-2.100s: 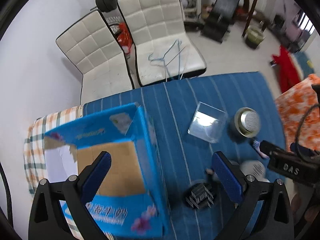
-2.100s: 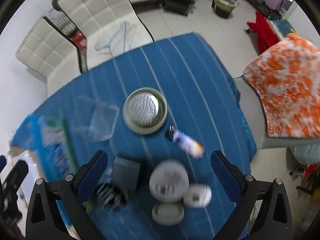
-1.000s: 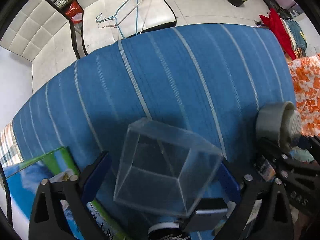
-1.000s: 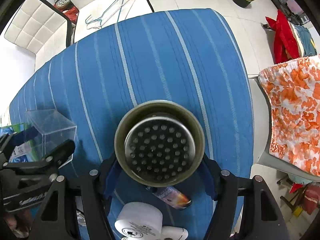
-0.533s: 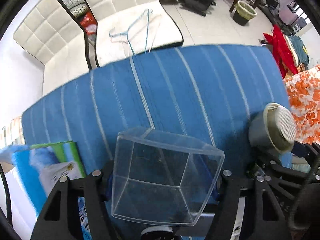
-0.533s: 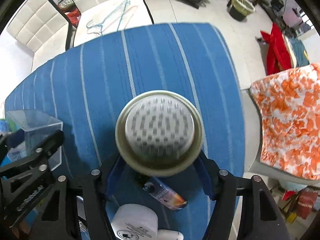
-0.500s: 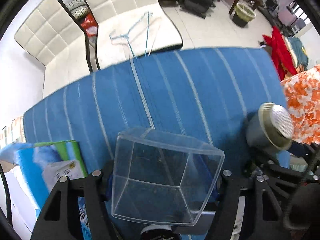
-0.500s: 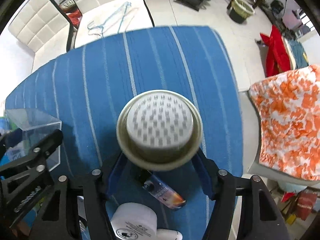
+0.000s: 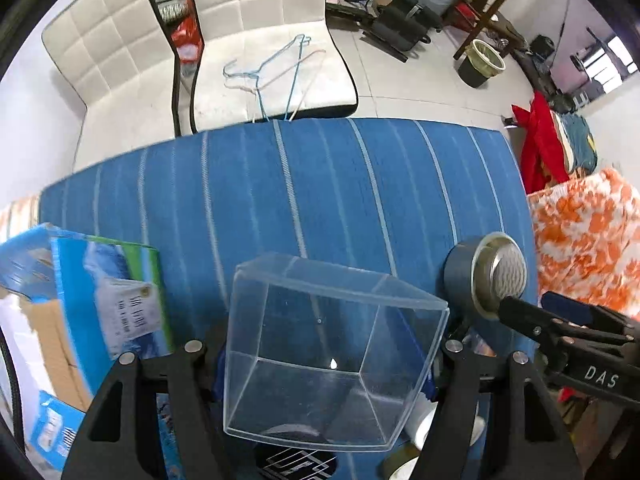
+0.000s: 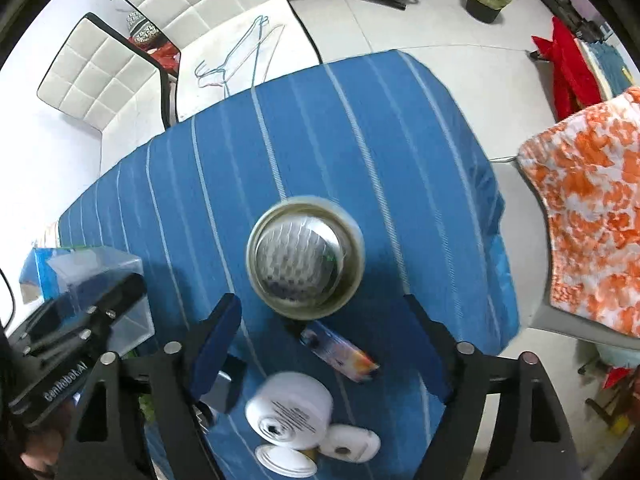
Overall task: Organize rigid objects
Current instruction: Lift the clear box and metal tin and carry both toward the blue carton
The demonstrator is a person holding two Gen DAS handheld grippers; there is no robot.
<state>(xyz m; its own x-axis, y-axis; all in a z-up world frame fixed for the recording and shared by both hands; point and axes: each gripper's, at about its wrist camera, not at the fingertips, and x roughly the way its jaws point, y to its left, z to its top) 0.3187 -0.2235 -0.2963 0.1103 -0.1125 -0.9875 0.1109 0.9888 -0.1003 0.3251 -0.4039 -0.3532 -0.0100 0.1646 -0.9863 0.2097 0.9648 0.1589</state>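
A clear plastic box (image 9: 332,352) hangs between the fingers of my left gripper (image 9: 328,344), which is shut on its sides above the blue striped tablecloth (image 9: 320,180). The right wrist view shows the same box (image 10: 100,276) and the left gripper (image 10: 120,292) at the left. A round tin with a perforated lid (image 10: 306,258) sits blurred just ahead of my right gripper (image 10: 320,304), whose fingers stand wide apart and clear of it. In the left wrist view the tin (image 9: 484,276) looks tilted beside the right gripper (image 9: 528,304).
An open blue carton (image 9: 100,300) stands at the table's left. White round containers (image 10: 288,404) and a colourful small tube (image 10: 340,350) lie near the front edge. White chairs with wire hangers (image 9: 276,64) stand behind, and an orange-patterned cloth (image 10: 592,220) is at the right.
My right gripper has opened and let go of the tin, which now sits ahead of the fingers. The left gripper still holds the clear box, with its view tilted up.
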